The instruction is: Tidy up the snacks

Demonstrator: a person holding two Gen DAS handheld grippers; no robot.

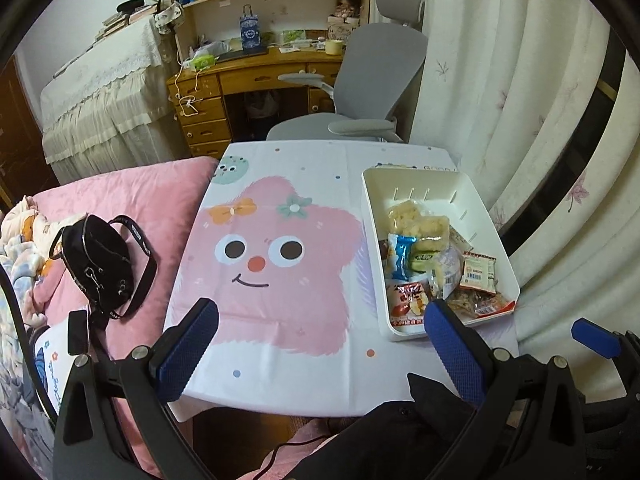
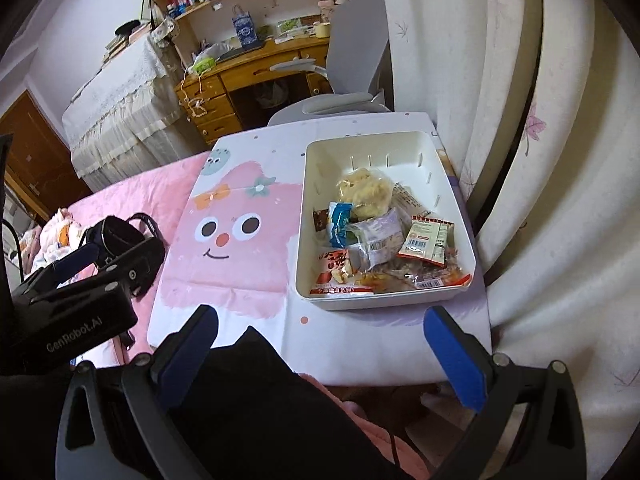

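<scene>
A white plastic bin (image 1: 420,178) (image 2: 304,216) stands on the right side of a small table (image 1: 280,376) (image 2: 360,356) covered with a pink star cartoon cloth. Several snack packets lie heaped inside: a yellow puffed snack bag (image 1: 418,222) (image 2: 366,192), a blue packet (image 1: 400,256) (image 2: 339,222), a red packet (image 1: 408,300) (image 2: 334,272) and an orange-edged packet (image 1: 478,272) (image 2: 428,240). My left gripper (image 1: 320,320) is open above the table's near edge, nothing between its fingers. My right gripper (image 2: 320,326) is open too, held back from the bin's near wall.
A pink bed (image 1: 132,200) (image 2: 132,200) with a black bag (image 1: 100,264) (image 2: 128,236) lies left of the table. A grey office chair (image 1: 376,80) (image 2: 352,52) and a wooden desk (image 1: 248,76) (image 2: 256,68) stand behind. Curtains (image 1: 520,100) (image 2: 540,160) hang at the right.
</scene>
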